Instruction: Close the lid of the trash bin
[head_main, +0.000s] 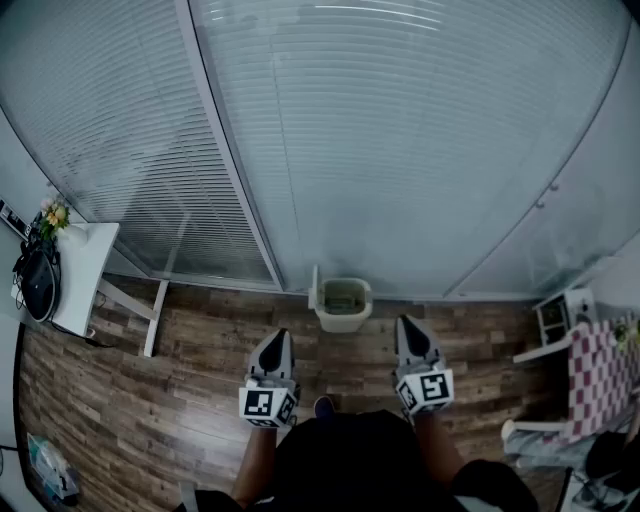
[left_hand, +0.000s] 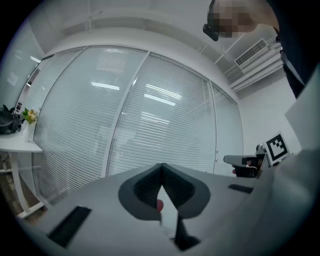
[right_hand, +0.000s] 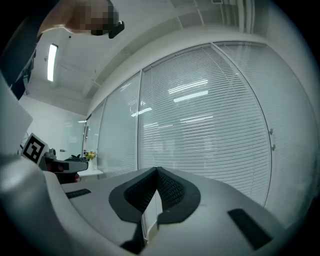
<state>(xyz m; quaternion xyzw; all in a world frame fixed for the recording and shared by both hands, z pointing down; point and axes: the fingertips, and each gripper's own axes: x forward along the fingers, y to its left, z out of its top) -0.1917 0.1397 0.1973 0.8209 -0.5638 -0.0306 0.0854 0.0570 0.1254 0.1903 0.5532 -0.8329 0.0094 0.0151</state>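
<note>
Open trash bin (head_main: 345, 306) on the wood floor (head_main: 200, 375), against a glass wall (head_main: 400, 150), its lid (head_main: 314, 290) standing upright on its left side.
The left gripper (head_main: 278, 340) and right gripper (head_main: 408, 326) hang level, short of the bin, jaws pressed together and empty. A hard shove on the lid would likely slide or tip the bin.

The left gripper (head_main: 278, 338) and the right gripper (head_main: 409, 325) have smooth light-grey shells that taper to a point. Each carries a cube (head_main: 268, 404) with black-and-white square markers at its rear. Black textured pads (right_hand: 171, 190) line the jaws, and black rectangular slots (right_hand: 249, 227) mark the shells. The person wears dark clothing (head_main: 360, 455).
</note>
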